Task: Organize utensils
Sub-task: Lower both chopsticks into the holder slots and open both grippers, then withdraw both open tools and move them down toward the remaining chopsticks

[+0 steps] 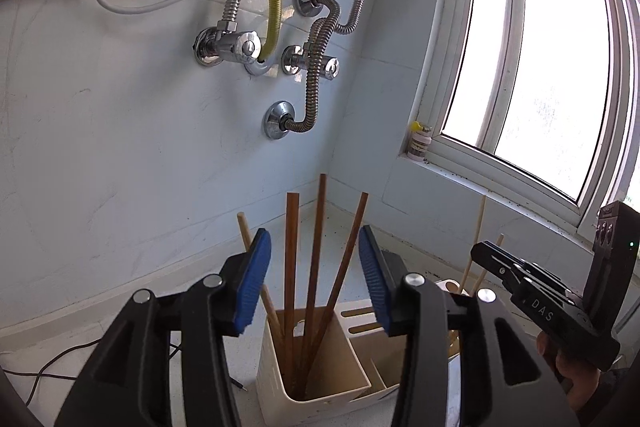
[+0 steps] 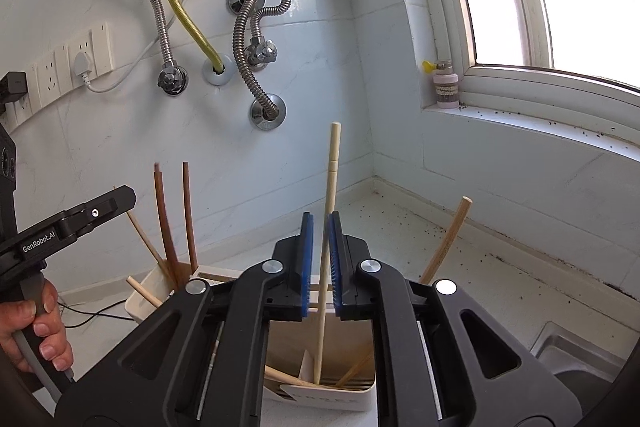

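Brown chopsticks (image 1: 316, 267) stand between released left tool (image 1: 316, 283); right tool (image 2: 319, 259) loosely brackets pale chopstick (image 2: 329, 227).

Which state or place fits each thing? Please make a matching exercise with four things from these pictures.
Things:
1. left hand-held gripper
2. pale chopstick
3. dark brown chopsticks
4. small jar

States or places:
a. on the window sill
b. standing between blue pads that are slightly apart
c. jaws wide apart, holding nothing
d. standing in the holder's end compartment

Pairs: 1-c, 2-b, 3-d, 4-a
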### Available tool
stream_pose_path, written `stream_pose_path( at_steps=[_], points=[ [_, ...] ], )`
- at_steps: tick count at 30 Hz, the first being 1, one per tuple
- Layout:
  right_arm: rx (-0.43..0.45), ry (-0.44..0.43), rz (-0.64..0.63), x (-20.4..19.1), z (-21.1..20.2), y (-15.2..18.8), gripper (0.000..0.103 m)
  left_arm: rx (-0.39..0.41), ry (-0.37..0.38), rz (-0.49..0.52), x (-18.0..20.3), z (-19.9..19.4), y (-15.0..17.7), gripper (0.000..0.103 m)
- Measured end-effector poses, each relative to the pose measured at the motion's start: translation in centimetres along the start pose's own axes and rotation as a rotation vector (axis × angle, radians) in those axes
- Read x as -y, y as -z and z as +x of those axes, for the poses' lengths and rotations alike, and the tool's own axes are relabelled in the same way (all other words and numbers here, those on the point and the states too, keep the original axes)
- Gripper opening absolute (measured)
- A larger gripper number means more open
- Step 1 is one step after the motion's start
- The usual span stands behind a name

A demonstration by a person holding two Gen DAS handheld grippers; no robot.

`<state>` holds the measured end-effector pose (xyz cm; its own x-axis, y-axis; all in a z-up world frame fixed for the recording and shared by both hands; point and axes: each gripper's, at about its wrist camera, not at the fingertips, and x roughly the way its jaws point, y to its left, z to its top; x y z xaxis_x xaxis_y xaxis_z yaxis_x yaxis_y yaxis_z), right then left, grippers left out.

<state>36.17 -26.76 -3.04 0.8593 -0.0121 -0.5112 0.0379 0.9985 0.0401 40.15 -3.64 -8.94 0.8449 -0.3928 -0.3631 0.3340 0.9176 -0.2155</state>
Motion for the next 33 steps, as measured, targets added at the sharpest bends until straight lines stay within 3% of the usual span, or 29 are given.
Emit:
stream_pose_path(
  at_steps=[4,7,16,25,33],
  points=[
    [0.007,-0.002,0.008,0.1,-0.4,-0.1,0.020,0.008,0.001,0.008,0.2,-0.4,-0.2,0.046],
    [0.029,0.001,0.029,0.2,-1.2,-0.2,0.039,0.011,0.002,0.006,0.2,-0.6,-0.4,0.047],
    [0.048,-0.014,0.030,-0.1,-2.9,-1.0,0.039,0.048,-0.018,-0.010,-0.2,-2.9,-1.3,0.051],
    [0.061,-0.063,-0.005,-2.3,-5.4,-1.4,0.039,0.057,-0.087,-0.036,-1.3,-7.1,-1.7,0.052],
    [0.001,-0.139,-0.039,-5.9,-6.9,0.8,0.048,0.055,-0.211,-0.104,-4.5,-13.5,-0.1,0.083]
  ],
)
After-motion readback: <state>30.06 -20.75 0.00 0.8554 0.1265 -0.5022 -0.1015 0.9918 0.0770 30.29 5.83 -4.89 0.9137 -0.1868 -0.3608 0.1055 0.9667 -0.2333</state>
